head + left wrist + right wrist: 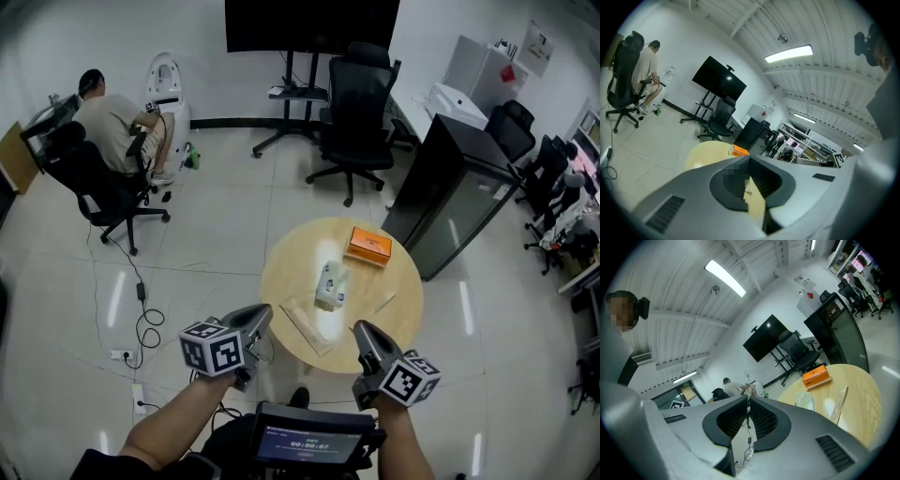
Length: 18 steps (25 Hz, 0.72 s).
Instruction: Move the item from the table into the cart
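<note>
A round wooden table [394, 314] carries an orange box [368, 246], a pale plastic packet [331, 284] and a long flat wrapped strip [305, 325]. My left gripper [262, 314] hangs over the table's near left edge, jaws together and empty. At the near right edge my right gripper [361, 330] is likewise shut with nothing in it. The left gripper view shows its jaws [749, 158] meeting in front of the table [705, 152] and the orange box [739, 150]. In the right gripper view the shut jaws [747, 398] stand left of the box [816, 376] and the packet [805, 400]. No cart is in view.
A black cabinet [450, 187] stands right of the table and a black office chair [356, 112] behind it. A person sits on a chair [108, 127] at the far left. Cables [141, 323] and a power strip lie on the floor to the left.
</note>
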{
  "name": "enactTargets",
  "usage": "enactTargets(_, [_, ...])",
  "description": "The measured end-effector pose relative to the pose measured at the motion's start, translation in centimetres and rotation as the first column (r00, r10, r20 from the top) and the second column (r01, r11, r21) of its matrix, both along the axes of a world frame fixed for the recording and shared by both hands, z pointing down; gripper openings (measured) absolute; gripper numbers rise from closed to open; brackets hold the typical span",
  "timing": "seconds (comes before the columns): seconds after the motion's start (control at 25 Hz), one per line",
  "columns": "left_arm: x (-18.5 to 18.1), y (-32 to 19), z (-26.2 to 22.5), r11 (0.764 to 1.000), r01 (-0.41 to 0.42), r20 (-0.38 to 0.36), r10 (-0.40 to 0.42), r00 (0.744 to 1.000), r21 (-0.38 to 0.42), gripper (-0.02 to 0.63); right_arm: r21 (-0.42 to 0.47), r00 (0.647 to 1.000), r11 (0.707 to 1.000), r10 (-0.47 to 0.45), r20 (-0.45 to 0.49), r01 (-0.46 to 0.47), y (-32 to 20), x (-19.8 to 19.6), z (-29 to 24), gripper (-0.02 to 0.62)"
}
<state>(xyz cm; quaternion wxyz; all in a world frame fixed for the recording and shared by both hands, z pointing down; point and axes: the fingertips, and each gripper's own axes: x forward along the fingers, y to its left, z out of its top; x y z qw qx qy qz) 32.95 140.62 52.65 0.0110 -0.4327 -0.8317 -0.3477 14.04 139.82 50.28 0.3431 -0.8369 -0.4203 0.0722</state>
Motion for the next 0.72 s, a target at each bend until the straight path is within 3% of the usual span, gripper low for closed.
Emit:
enactTargets(0.24, [-3.5,5.6,1.0,0.999,0.037,-0.091,-0.034,0.995,0.033,0.003,0.005,0.998,1.000,-0.031,0.048,0.031,5.8,-3.5,0.4,0.015])
enactTargets(0.32, [-4.2,7.4,1.4,0.998,0.039,-0.109,-0.034,0.993,0.040,0.003,0.020,0.997,0.998,-0.056,0.049,0.055,7.7,-3.8,0.9,0.107])
enactTargets(0.4, [-4.5,9.1,1.8,0.998,0.032,-0.109,-0.026,0.994,0.054,0.003,0.037,0.996,0.997,-0.073,0.059,0.071,9.5,-3.5,1.2,0.112])
enactTargets(0.56, [-3.7,12.0,3.8,0.995,0.028,-0.115,-0.018,0.993,0.091,0.005,0.055,0.990,0.996,-0.071,0.121,0.064,12.3,-2.6,2.8,0.112])
enactTargets(0.64, [-2.6,13.1,4.8,0.992,0.030,-0.129,-0.014,0.992,0.120,0.006,0.083,0.986,0.994,-0.077,0.145,0.065,13.1,-1.5,4.0,0.179])
enactTargets(0.72, [-1.5,13.9,5.8,0.990,0.025,-0.165,-0.002,0.986,0.139,0.009,0.114,0.978,0.991,-0.095,0.188,0.074,13.5,-0.4,5.5,0.190])
